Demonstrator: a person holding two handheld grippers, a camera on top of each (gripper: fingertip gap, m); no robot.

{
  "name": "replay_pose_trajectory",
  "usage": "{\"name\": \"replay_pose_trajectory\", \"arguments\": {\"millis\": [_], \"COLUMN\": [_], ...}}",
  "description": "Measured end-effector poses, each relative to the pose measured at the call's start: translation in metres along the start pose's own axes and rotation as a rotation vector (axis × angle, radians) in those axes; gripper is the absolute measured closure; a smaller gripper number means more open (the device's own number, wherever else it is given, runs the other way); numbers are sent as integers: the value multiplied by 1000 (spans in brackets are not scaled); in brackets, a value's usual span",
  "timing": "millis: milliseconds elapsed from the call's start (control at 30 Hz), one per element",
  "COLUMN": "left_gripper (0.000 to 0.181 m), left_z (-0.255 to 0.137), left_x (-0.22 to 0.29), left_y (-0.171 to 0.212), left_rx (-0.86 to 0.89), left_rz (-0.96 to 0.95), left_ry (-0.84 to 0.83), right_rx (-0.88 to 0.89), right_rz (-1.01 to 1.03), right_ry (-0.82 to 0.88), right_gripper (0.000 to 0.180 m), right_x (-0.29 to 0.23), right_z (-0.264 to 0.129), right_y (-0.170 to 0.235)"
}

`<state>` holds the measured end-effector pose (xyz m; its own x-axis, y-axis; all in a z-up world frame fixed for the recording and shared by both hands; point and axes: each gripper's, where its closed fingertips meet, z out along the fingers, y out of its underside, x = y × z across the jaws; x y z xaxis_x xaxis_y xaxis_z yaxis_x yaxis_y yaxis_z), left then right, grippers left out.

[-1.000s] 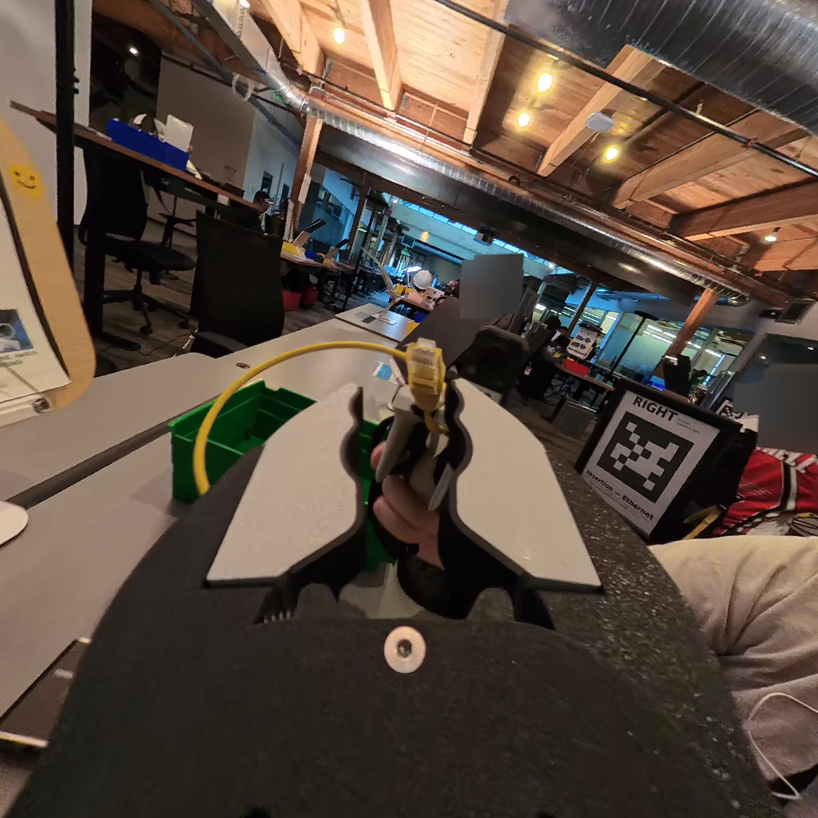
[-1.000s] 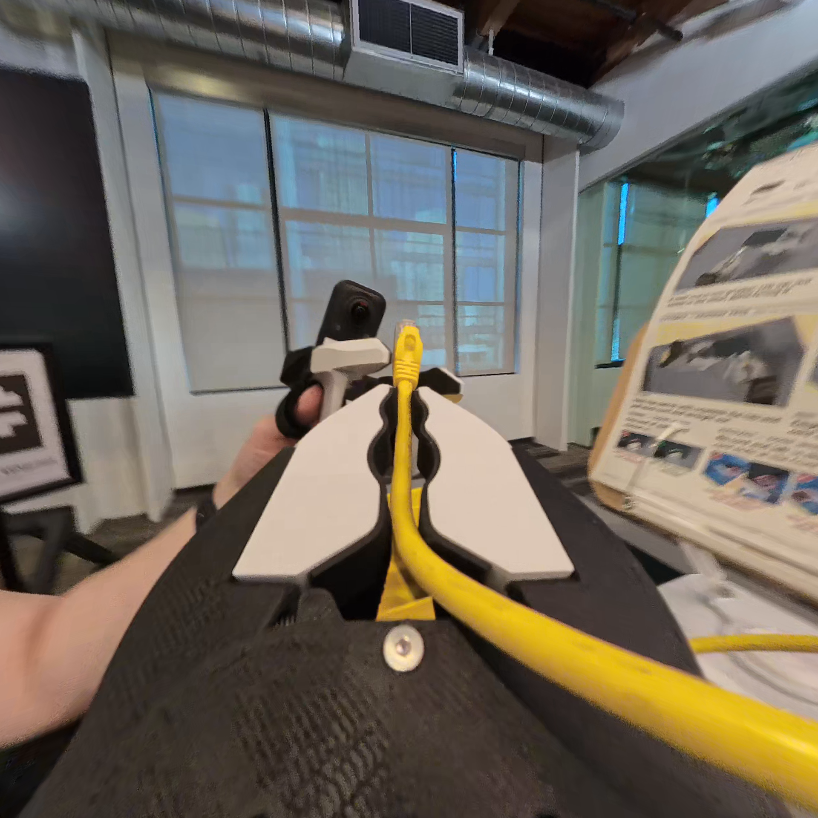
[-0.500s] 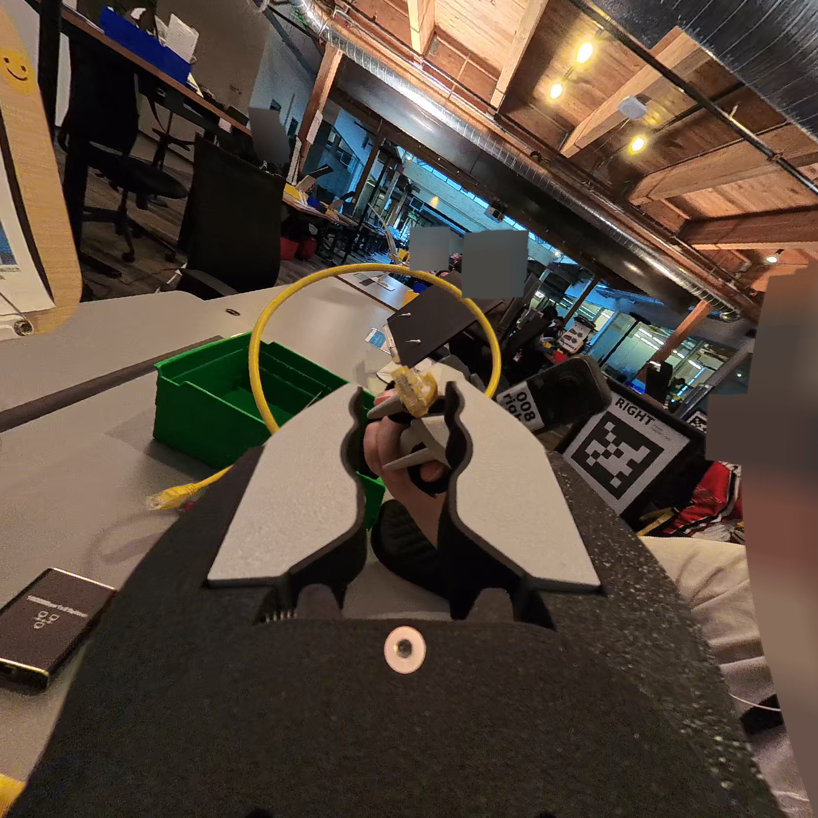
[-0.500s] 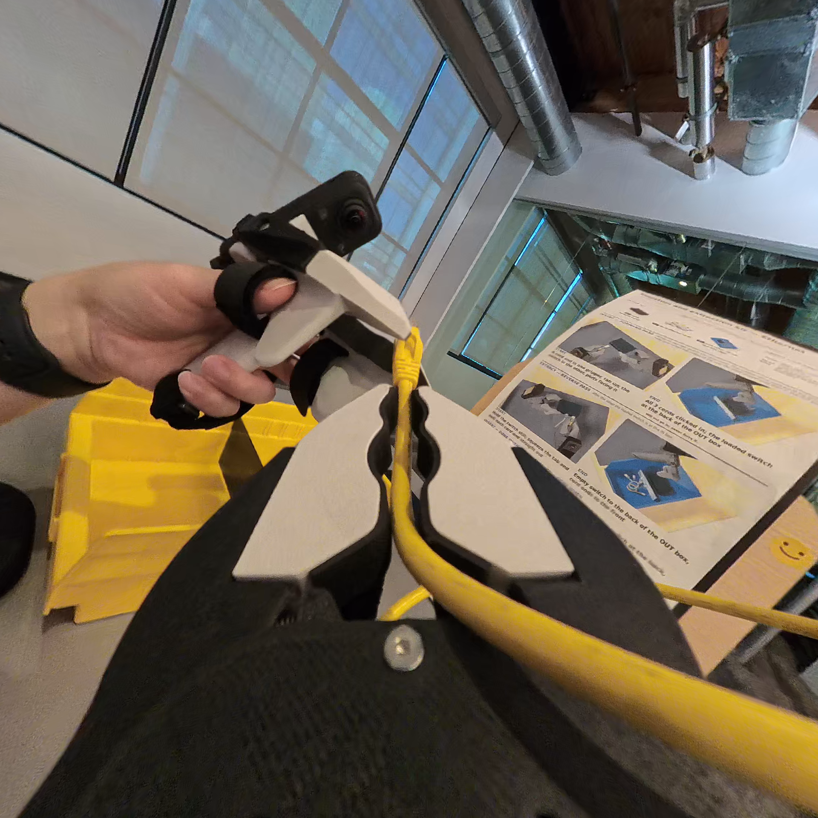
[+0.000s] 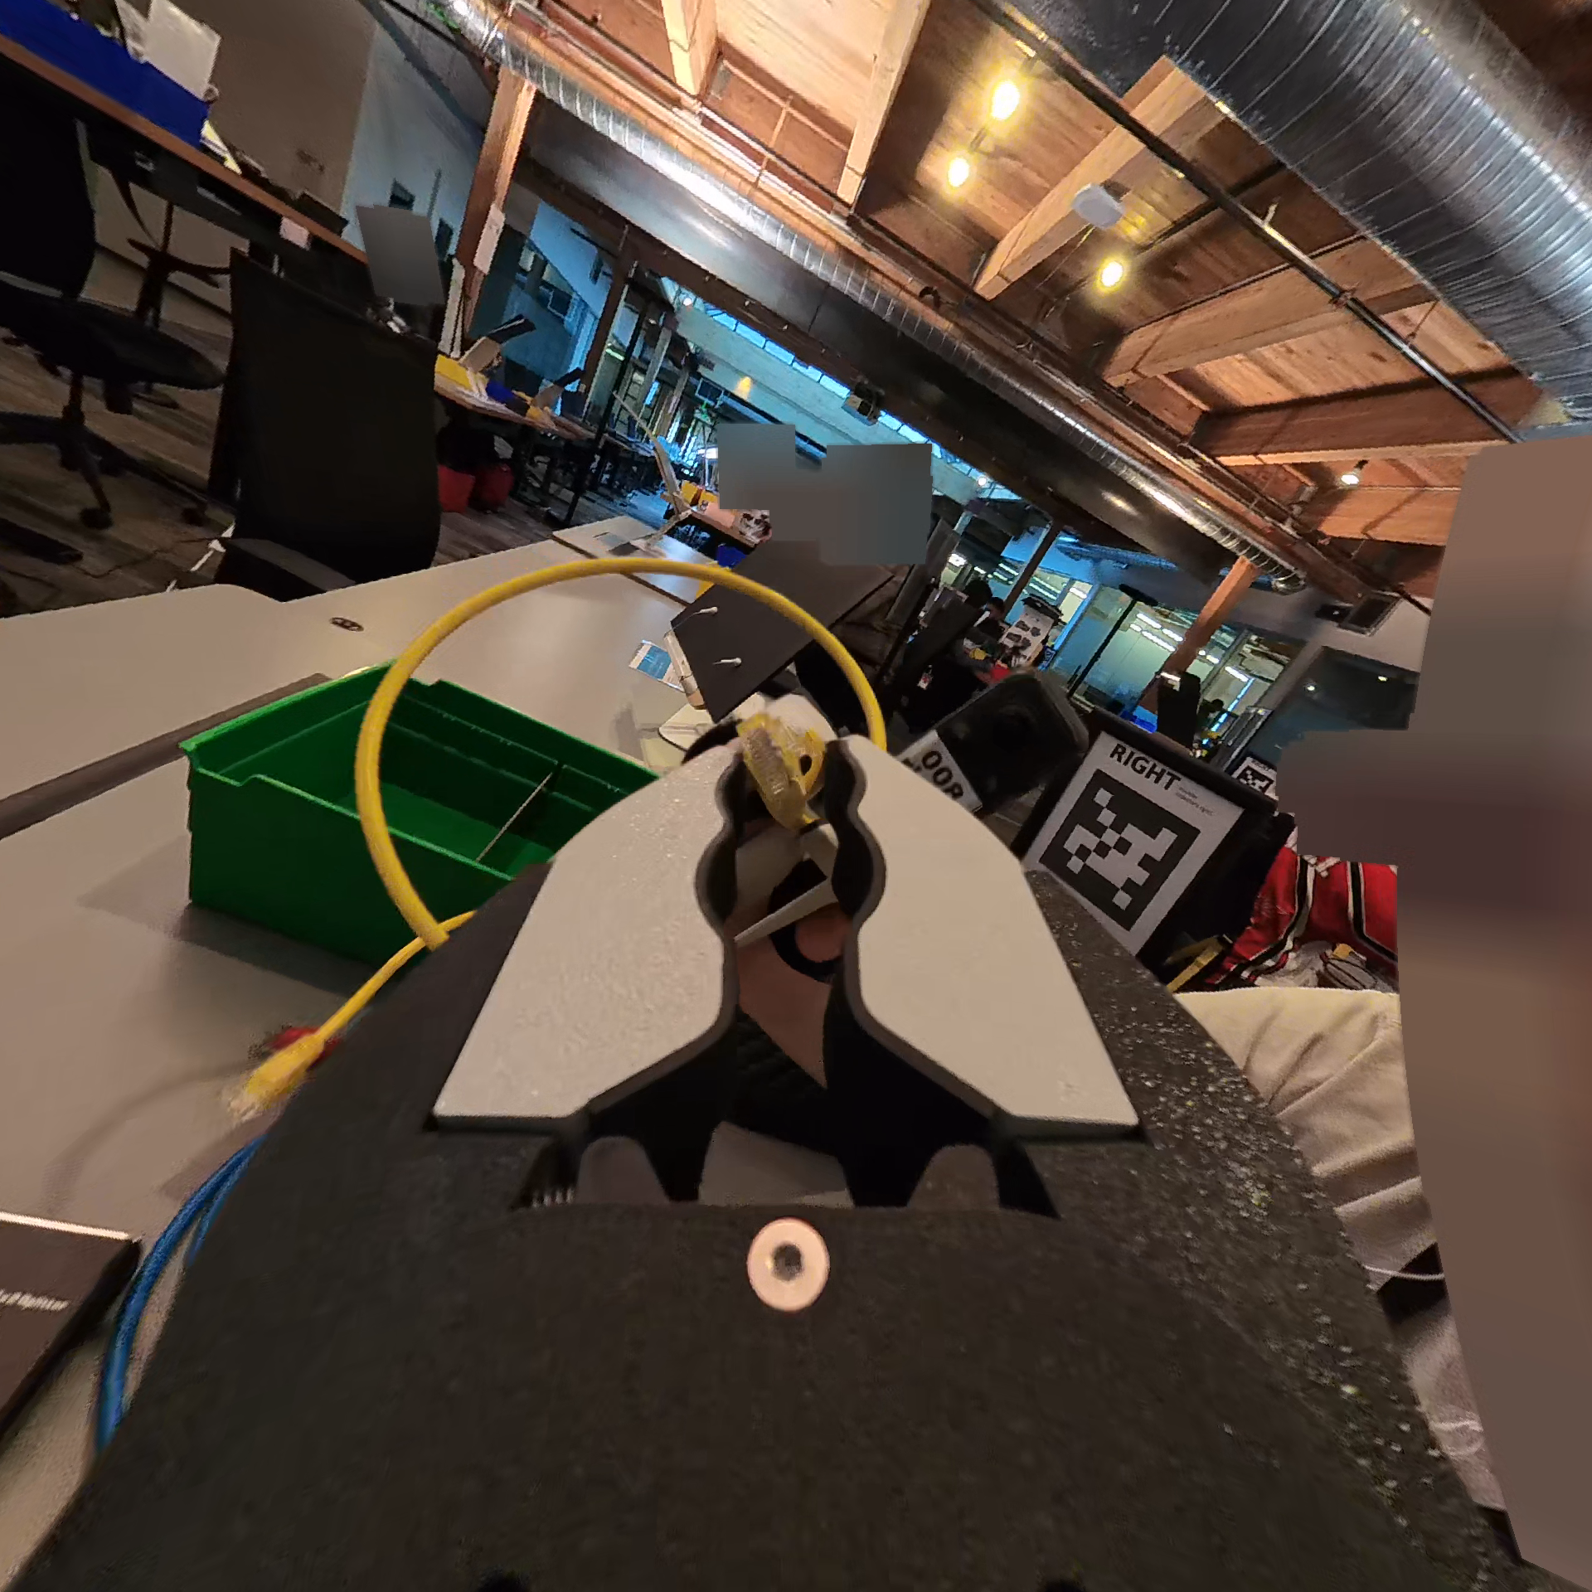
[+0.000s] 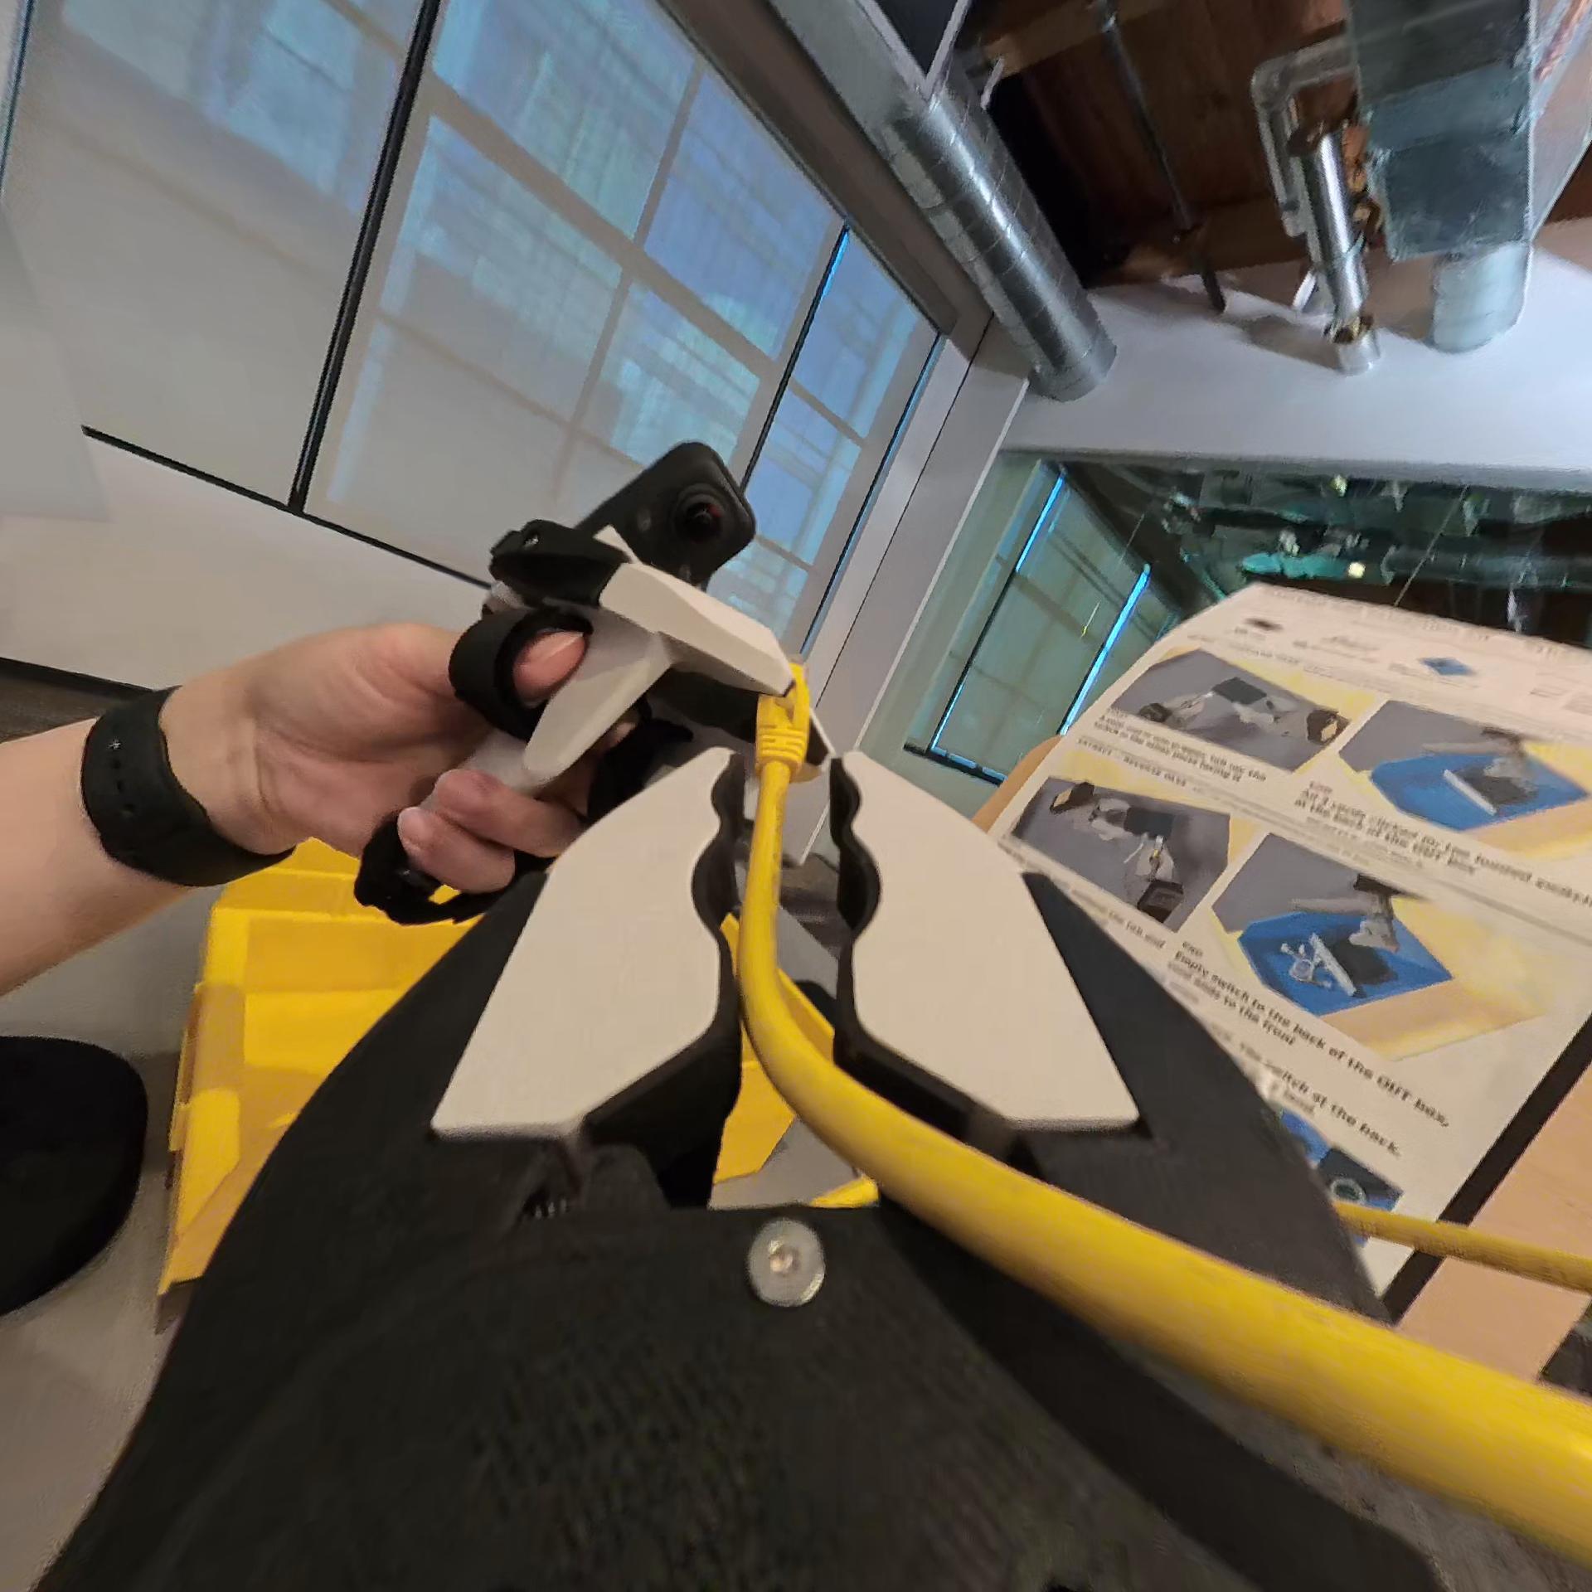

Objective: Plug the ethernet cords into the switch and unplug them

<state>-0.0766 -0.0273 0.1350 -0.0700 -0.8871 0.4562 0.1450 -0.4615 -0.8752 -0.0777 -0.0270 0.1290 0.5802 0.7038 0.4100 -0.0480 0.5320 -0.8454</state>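
A yellow ethernet cord [image 5: 379, 775] arcs up from the table. My left gripper [image 5: 788, 758] is shut on its upper plug [image 5: 780, 771] at the fingertips. The cord's other plug [image 5: 276, 1077] lies on the grey table. In the right wrist view, my right gripper [image 6: 784, 758] is open, and the cord [image 6: 762, 861] runs loosely between its fingers. The left gripper [image 6: 780, 689] pinches the plug [image 6: 782, 728] just beyond them. The black switch [image 5: 43, 1284] lies at the lower left, beside a blue cord [image 5: 146, 1275].
A green bin [image 5: 284, 827] stands on the table [image 5: 103, 991] to the left. A yellow bin [image 6: 284, 991] sits below the left hand. An instruction board [image 6: 1292, 818] stands on the right. A black-and-white marker sign [image 5: 1120, 836] stands behind. My two grippers' fingertips are within a few centimetres of each other.
My right gripper has opened and let go of the yellow cord. My left gripper has closed on the plug. Both views have tilted down towards the table.
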Motion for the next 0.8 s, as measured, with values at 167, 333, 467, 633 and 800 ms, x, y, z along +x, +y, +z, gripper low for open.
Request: {"name": "replay_pose_trajectory", "arguments": {"millis": [167, 333, 467, 633, 800], "left_gripper": [164, 164, 164, 164, 164], "left_z": [7, 7, 9, 16, 20], "left_x": [4, 13, 17, 17, 14], "left_y": [1, -5, -10, -8, -5], "left_rx": [20, 65, 112, 133, 143], "left_rz": [19, 28, 32, -6, -13], "left_ry": [27, 77, 91, 123, 111], "right_rx": [8, 2, 25, 81, 113], "right_rz": [-186, -80, -34, -19, 8], "right_ry": [46, 70, 52, 89, 161], "right_gripper": [165, 155, 154, 155, 158], "right_x": [-2, 3, -4, -6, 8], "right_z": [-5, -3, 0, -1, -8], "right_y": [-3, -1, 5, -3, -10]}}
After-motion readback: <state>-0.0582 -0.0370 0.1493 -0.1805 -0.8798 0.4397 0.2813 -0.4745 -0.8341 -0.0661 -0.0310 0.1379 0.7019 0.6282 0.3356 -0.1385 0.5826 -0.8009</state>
